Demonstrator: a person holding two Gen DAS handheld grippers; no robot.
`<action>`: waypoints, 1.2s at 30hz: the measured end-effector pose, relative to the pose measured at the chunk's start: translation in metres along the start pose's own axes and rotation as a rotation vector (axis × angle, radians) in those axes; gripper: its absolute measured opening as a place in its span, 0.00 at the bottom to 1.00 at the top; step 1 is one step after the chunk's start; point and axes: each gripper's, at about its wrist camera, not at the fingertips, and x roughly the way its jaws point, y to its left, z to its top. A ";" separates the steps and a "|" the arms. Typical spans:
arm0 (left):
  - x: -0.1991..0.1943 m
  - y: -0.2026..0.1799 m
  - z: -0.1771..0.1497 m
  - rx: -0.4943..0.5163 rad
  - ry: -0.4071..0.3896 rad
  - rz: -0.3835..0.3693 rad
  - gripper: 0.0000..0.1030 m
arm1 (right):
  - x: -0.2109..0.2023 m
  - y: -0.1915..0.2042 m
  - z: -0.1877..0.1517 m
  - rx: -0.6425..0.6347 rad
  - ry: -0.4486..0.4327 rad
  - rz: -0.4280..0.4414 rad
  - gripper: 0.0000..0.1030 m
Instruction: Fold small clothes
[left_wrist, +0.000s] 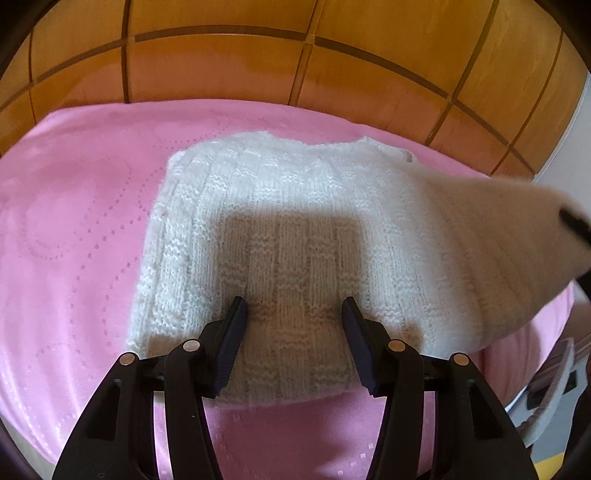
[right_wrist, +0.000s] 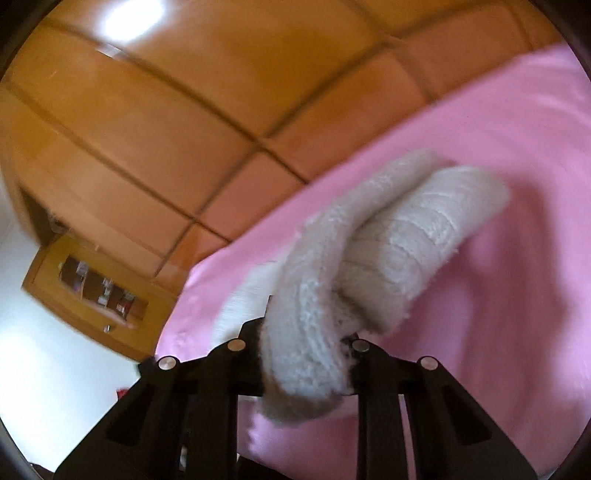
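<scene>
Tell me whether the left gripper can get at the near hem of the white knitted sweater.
Probably yes: the left gripper stands open right over the white knitted sweater, nothing in between; the right gripper grips only its far side.

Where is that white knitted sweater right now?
The white knitted sweater lies on the pink bedspread before the wooden headboard. The open left gripper hovers over its near edge, and the right gripper pinches its right side, lifted.

A pink bedspread (left_wrist: 66, 229) carries a white knitted garment (left_wrist: 280, 206).
</scene>
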 end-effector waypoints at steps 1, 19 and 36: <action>-0.001 0.002 0.000 -0.008 -0.001 -0.014 0.50 | 0.007 0.016 0.001 -0.030 0.011 0.018 0.19; -0.081 0.115 0.007 -0.289 -0.158 -0.094 0.50 | 0.203 0.163 -0.108 -0.456 0.377 -0.011 0.18; -0.039 0.090 0.068 -0.350 -0.016 -0.326 0.68 | 0.096 0.108 -0.081 -0.475 0.197 -0.046 0.62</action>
